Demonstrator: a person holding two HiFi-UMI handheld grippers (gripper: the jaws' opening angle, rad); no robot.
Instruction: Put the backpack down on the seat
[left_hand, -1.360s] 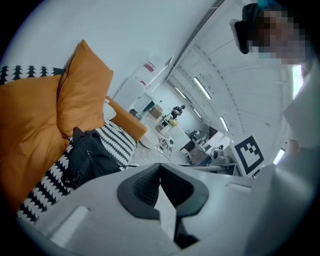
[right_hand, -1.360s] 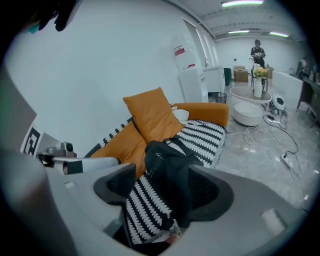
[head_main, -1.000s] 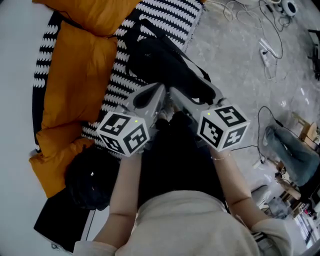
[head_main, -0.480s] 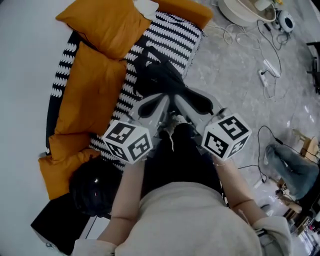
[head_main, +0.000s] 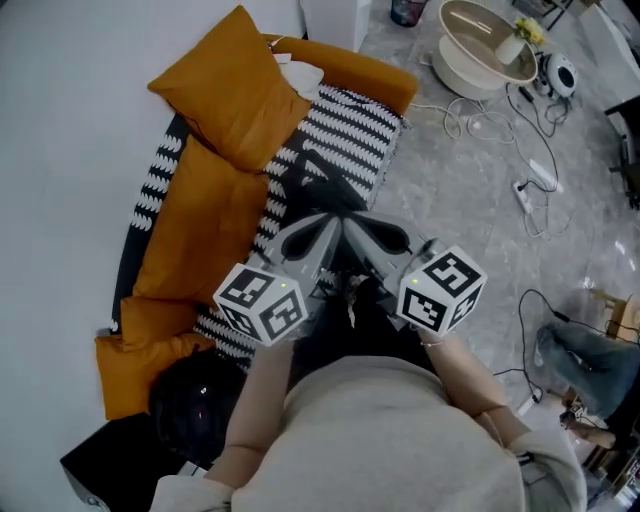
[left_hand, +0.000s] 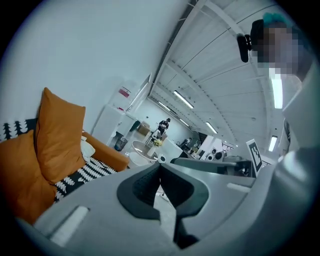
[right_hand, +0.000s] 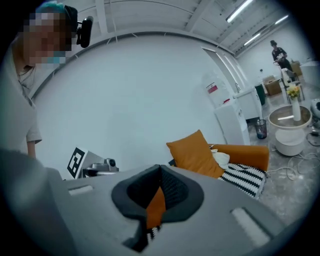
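Note:
The black backpack (head_main: 312, 188) lies on the sofa seat, on its black-and-white patterned cover (head_main: 350, 125). Both grippers hover just above its near end, side by side, pointing away from the person. My left gripper (head_main: 333, 218) is shut with nothing between its jaws, and its tips meet in the left gripper view (left_hand: 160, 165). My right gripper (head_main: 347, 220) is shut and empty as well, tips touching in the right gripper view (right_hand: 160, 168). Neither gripper view shows the backpack; both look over the sofa into the room.
Orange cushions (head_main: 232, 95) (head_main: 200, 235) line the sofa back. A round black object (head_main: 195, 400) and a black box (head_main: 110, 470) sit at the sofa's near end. On the floor to the right are a white basin (head_main: 482, 45), cables (head_main: 530, 185) and a grey-blue bag (head_main: 585, 355).
Both grippers have drawn back from the backpack toward the person. The head view has pulled away, so more of the sofa and floor shows. The backpack stays on the seat.

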